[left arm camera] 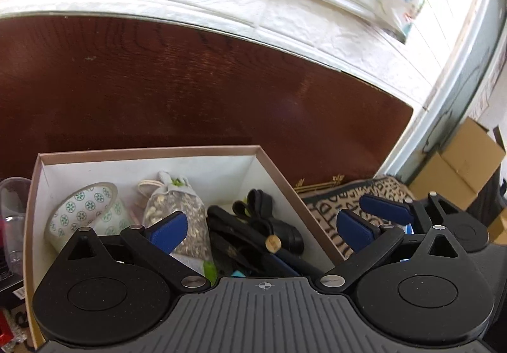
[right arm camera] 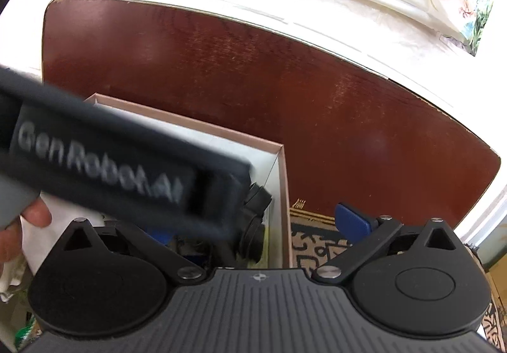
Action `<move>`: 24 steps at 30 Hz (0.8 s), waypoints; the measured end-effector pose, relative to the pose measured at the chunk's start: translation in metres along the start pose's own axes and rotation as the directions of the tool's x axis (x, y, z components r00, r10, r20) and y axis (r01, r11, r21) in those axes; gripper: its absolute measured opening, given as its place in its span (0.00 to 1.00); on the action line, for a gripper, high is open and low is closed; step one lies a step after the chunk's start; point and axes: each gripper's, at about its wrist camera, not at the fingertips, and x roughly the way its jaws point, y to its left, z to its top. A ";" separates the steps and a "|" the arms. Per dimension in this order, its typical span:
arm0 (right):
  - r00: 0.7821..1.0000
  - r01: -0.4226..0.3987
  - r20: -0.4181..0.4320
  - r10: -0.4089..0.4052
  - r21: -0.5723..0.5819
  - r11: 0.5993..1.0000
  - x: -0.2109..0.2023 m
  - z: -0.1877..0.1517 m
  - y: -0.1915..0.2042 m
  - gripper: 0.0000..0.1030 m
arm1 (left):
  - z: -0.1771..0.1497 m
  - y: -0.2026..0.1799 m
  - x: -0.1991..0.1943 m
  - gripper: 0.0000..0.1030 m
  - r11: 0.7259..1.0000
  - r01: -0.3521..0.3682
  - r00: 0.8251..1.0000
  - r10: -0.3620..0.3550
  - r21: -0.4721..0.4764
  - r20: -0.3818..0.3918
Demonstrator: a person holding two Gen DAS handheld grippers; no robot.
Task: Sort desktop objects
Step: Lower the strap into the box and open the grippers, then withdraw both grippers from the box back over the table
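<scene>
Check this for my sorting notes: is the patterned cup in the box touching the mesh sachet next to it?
Cannot tell. In the left wrist view the patterned cup lies tipped beside the mesh sachet in the box, but the left gripper, jaws open, hides where they would meet.

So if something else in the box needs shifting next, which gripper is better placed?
Probably the left gripper. It hangs open right over the box, with the pouch and cup in clear view. The right gripper is also open, but sits over the box's right wall, its view blocked by the left one.
</scene>
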 end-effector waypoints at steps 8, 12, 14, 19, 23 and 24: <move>1.000 0.000 0.025 0.000 0.003 1.000 -0.027 0.007 0.010 0.99 | -0.004 -0.011 -0.030 1.00 0.999 -0.016 1.000 0.015 0.034 0.021; 0.999 0.007 0.052 -0.008 0.014 1.000 -0.051 0.009 0.014 1.00 | -0.005 -0.016 -0.052 1.00 0.999 -0.022 0.999 0.021 0.044 0.038; 0.998 0.023 0.055 -0.025 0.024 0.999 -0.063 0.011 0.017 1.00 | -0.008 -0.018 -0.068 1.00 0.999 -0.022 0.998 0.020 0.038 0.051; 0.992 0.053 0.108 -0.058 0.049 0.997 -0.102 0.011 0.033 1.00 | -0.018 -0.022 -0.112 1.00 1.000 -0.028 0.996 0.026 0.015 0.089; 0.987 0.012 0.156 -0.027 0.101 0.995 -0.133 0.004 0.052 1.00 | -0.036 -0.021 -0.151 1.00 0.999 -0.031 0.990 0.032 -0.004 0.137; 0.986 -0.001 0.166 -0.018 0.112 0.994 -0.138 0.006 0.054 1.00 | -0.042 -0.019 -0.160 1.00 1.000 -0.029 0.989 0.031 -0.012 0.147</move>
